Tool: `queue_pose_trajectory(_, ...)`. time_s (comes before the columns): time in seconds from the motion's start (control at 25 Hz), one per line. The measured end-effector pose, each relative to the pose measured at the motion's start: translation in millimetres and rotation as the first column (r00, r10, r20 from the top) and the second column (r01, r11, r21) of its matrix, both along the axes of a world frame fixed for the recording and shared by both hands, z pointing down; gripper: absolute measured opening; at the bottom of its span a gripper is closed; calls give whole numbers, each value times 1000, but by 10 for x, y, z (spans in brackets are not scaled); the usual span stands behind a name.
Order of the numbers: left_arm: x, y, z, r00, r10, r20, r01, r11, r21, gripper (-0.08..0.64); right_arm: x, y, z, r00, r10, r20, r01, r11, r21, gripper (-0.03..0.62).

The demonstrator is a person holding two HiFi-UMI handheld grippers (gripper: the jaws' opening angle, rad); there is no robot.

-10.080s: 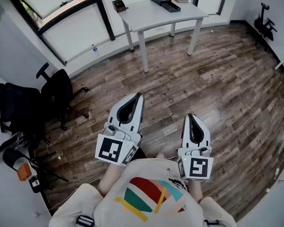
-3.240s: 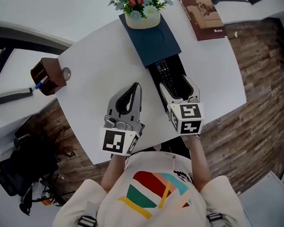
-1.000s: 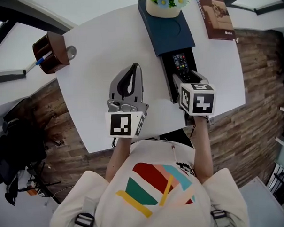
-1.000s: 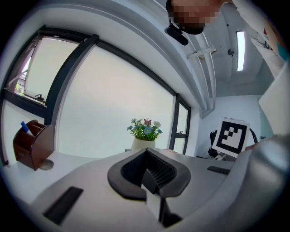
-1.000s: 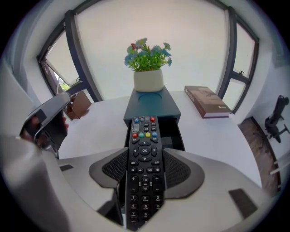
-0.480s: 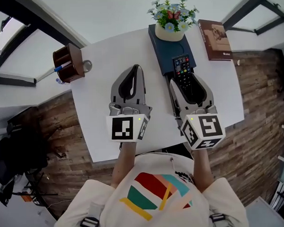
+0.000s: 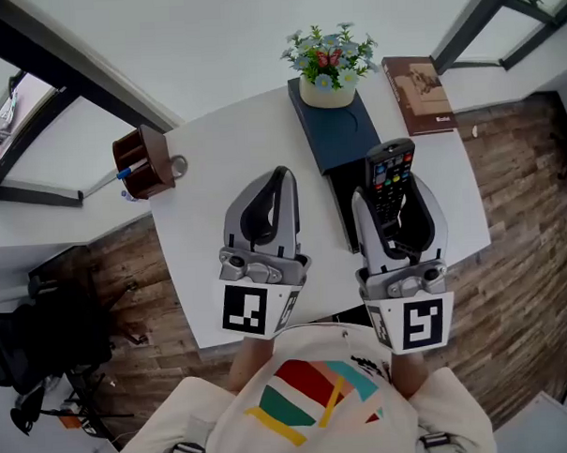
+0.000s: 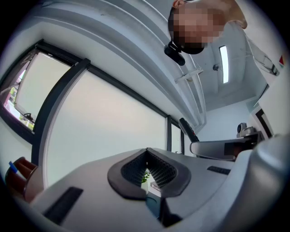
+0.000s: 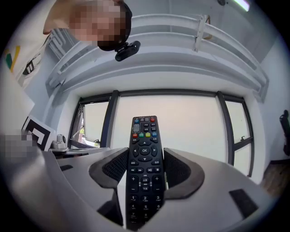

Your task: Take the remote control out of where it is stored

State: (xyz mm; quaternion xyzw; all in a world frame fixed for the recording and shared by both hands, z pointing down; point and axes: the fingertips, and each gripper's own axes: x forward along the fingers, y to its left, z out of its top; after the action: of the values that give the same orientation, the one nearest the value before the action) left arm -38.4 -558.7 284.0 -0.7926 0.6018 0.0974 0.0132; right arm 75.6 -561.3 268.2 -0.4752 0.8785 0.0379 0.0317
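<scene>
The black remote control [image 7: 391, 169] with coloured buttons is held up off the white table [image 7: 214, 149], and my right gripper [image 7: 395, 195] is shut on its lower half. In the right gripper view the remote [image 9: 144, 136] stands upright between the ribbed pads [image 9: 117, 165], buttons facing the camera. Below it lies the black open drawer [image 7: 342, 209] of the dark blue box [image 7: 331, 130]. My left gripper [image 7: 281, 174] hovers left of the drawer, shut with nothing in it. In the left gripper view its tips [image 8: 146, 153] meet.
A white pot of flowers [image 7: 326, 73] stands on the far end of the blue box. A brown book [image 7: 420, 95] lies to its right. A brown pen holder [image 7: 145, 161] sits at the table's left corner. Wooden floor [image 7: 517, 211] shows beyond the table edges.
My right gripper has risen with the remote, lifting it out of the drawer and tilting it up to level. The left gripper has also risen, still shut.
</scene>
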Motion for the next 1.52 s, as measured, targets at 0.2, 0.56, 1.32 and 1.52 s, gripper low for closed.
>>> queue_pose_trajectory(0.2,64,-41,47,1000,18,-25,-19,1000,-23,8,159,-54,257,998,59,-28,-61,994,-85,249)
queue_pose_trajectory(0.56,95,-73,123,1000,16,-21,-17,999,-45,8,198,-43,427,1000,21,-1,-21,986,-165,249)
queue_pose_trajectory(1.32,253,-74,154,999,51,12,-50,997,-52,9,261,-6,489,992,57,-113,-75,984,-161,249)
queue_pose_trajectory(1.52,220,-75,175,999,48,9,-48,997,-55,9,242,-17,509,988,63,-140,-85,985,-150,249)
